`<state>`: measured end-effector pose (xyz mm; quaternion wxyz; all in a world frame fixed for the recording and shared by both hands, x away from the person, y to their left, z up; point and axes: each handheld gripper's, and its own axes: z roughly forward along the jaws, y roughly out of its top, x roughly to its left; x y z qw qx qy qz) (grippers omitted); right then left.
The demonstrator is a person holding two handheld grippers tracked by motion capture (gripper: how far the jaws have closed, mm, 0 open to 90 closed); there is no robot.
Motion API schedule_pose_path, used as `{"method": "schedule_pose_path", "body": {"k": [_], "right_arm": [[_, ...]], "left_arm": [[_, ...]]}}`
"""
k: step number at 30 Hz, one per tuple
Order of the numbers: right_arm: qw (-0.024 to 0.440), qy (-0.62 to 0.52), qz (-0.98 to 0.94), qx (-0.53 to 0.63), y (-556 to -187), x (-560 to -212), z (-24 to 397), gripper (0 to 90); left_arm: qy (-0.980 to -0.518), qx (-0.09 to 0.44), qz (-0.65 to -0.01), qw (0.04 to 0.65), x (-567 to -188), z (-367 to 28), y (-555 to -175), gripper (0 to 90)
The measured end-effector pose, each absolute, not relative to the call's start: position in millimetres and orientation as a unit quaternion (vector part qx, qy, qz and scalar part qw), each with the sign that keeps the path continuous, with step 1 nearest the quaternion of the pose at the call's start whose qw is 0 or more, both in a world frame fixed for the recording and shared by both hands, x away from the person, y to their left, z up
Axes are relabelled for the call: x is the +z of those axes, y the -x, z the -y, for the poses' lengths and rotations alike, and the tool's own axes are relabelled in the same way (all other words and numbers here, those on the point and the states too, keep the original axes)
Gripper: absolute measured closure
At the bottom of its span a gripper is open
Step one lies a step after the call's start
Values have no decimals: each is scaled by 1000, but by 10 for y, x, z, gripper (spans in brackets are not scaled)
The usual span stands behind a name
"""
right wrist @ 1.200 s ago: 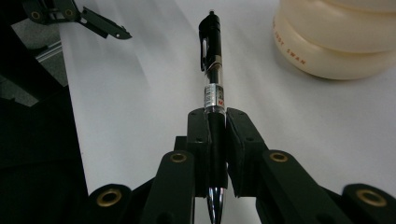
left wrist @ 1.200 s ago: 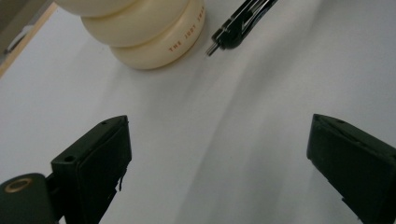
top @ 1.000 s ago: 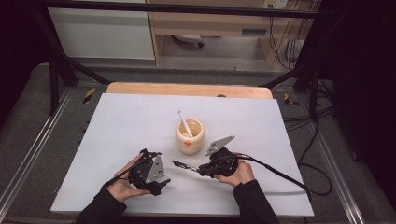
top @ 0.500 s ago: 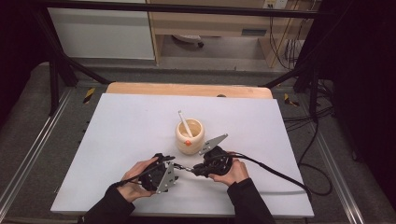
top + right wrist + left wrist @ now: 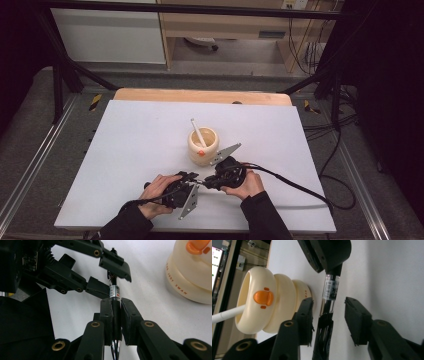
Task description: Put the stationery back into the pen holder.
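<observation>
**A pen shared between two grippers beside a cream holder**

High view: A white, matte table top [image 5: 125, 150] is seen, edged at the far side by a strip of pale wood. Near its middle stands a cream, rounded ceramic-looking pen holder [image 5: 202, 146] with a small orange duck bill on its side, and a white stick [image 5: 198, 132] leans out of its mouth. Just in front of the holder, the left gripper [image 5: 196, 181] and the right gripper [image 5: 207, 182] are brought tip to tip, each held in a hand in a dark sleeve. A slim pen is bridged between them, though little of it can be made out here.

Left gripper view: The black, ribbed pads [image 5: 354, 320] of the left gripper [image 5: 329, 320] are shown on either side of a slim pen with a clear barrel, a barcode label and a black grip [image 5: 329, 290]. The jaws have just been closing, and gaps are left on both sides of the pen, so it is not yet pressed. The glossy, ringed holder [image 5: 267, 307] lies close by the jaw at the left of this view.

Right gripper view: The right gripper [image 5: 116, 315] is clamped narrowly on the pen [image 5: 114, 293], its dark section pinched between two flat rubbery pads and a chrome tip emerging below. Beyond, the left gripper's angular black jaws flank the pen's far end. The holder [image 5: 190, 277], lettered in small orange type, stands at the upper right.
</observation>
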<state>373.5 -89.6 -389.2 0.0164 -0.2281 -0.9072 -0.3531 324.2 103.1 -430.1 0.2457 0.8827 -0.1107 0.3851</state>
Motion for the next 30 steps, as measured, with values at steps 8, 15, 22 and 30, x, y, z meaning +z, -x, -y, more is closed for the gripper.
{"method": "schedule_pose_path", "body": {"k": [8,15,22,30], "right_arm": [[18,229,905,-357,-3736,-3885,897,808],[24,233,903,-359,-3746,-3896,889,808],[25,236,903,-359,-3747,-3905,883,807],[29,238,898,-368,-3747,-3894,896,781]], "left_arm": [[-876,398,127,242,-4322,-1001,-3235,714],[-870,409,141,238,-4334,-999,-3227,768],[-868,413,148,233,-4351,-998,-3220,785],[-868,415,143,233,-4329,-1010,-3220,788]]}}
